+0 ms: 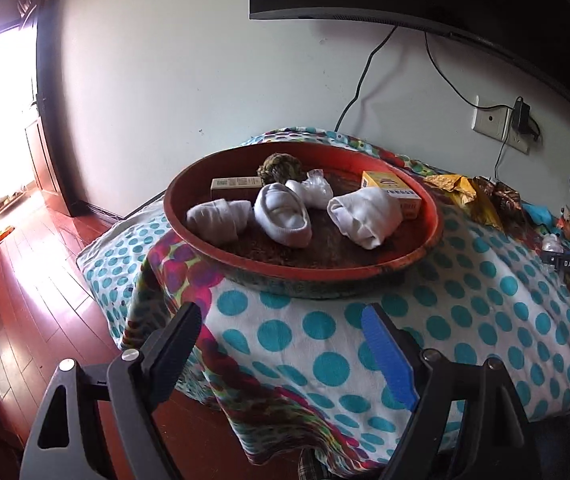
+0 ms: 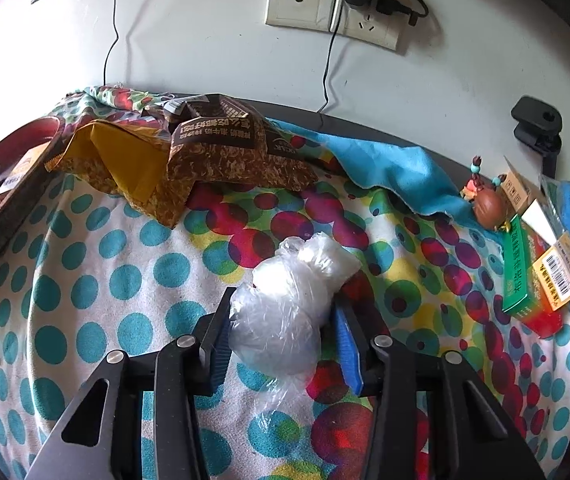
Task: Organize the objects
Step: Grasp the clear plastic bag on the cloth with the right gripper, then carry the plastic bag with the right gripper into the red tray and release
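A round red tray (image 1: 425, 248) sits on a dotted cloth and holds rolled white socks (image 1: 283, 214), a plastic-wrapped bundle (image 1: 313, 188), a yellow box (image 1: 393, 190), a long cream box (image 1: 233, 184) and a brown ball (image 1: 279, 168). My left gripper (image 1: 281, 316) is open and empty, just short of the tray's near rim. In the right wrist view my right gripper (image 2: 283, 300) has its jaws around a clear plastic-wrapped white bundle (image 2: 285, 304) lying on the cloth. The left pad touches it. I cannot tell if the right pad does.
Brown and yellow snack bags (image 2: 205, 156) lie behind the bundle. A blue cloth (image 2: 385, 168), a small brown figurine (image 2: 489, 204) and green and orange boxes (image 2: 533, 276) lie at the right. Wall sockets (image 2: 325, 4) with cables are behind. The tray's edge (image 2: 1, 216) is at far left.
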`<state>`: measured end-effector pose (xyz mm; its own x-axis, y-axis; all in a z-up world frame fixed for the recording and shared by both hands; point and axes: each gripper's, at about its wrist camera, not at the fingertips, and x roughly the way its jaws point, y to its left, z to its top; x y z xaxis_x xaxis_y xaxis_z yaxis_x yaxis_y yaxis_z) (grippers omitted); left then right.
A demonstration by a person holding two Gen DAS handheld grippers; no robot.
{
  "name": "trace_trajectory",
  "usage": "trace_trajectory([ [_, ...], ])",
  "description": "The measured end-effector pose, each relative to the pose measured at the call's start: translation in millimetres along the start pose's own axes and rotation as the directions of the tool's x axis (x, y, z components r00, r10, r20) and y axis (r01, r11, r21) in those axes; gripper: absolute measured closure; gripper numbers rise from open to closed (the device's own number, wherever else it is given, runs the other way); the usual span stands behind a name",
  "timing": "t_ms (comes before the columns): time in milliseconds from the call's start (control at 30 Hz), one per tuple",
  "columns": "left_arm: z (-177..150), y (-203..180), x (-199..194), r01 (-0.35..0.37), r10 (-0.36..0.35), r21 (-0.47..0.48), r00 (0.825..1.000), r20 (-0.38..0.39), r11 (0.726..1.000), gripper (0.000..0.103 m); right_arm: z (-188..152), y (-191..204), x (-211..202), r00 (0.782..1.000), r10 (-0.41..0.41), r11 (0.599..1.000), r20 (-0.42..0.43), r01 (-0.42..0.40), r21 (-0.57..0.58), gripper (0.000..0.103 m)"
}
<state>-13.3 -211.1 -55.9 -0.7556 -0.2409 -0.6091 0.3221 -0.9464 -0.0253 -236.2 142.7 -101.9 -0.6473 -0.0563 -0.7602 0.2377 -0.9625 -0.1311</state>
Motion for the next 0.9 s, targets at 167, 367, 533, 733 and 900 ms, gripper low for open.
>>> trace_trajectory([
  [167,-0.2,-3.2,-3.4,0.004,-0.004,0.020,1.000,0.011,1.000,0.018,-0.8,9.7,-6.0,0.999,-0.038,0.998,0.030,0.039,-0.054,0.062],
  [367,2.9,7.1,-1.7,0.013,-0.013,-0.028,1.000,0.000,1.000,0.018,6.0,42.1,-21.4,0.999,-0.007,0.996,0.051,0.011,-0.090,0.063],
  [533,6.0,24.2,-0.1,0.030,-0.031,-0.101,0.999,-0.011,0.994,0.018,28.2,122.5,-51.9,0.989,0.113,0.975,0.096,-0.092,-0.200,0.063],
  [733,5.0,43.6,7.7,0.032,-0.042,-0.186,0.998,-0.050,0.982,0.018,41.8,230.5,-73.4,0.960,0.256,0.915,0.110,-0.204,-0.348,0.063],
  [900,7.1,52.4,6.0,0.007,-0.016,-0.204,0.999,-0.039,0.979,0.018,46.4,282.7,-76.5,0.943,0.321,0.880,0.083,-0.265,-0.393,0.063],
])
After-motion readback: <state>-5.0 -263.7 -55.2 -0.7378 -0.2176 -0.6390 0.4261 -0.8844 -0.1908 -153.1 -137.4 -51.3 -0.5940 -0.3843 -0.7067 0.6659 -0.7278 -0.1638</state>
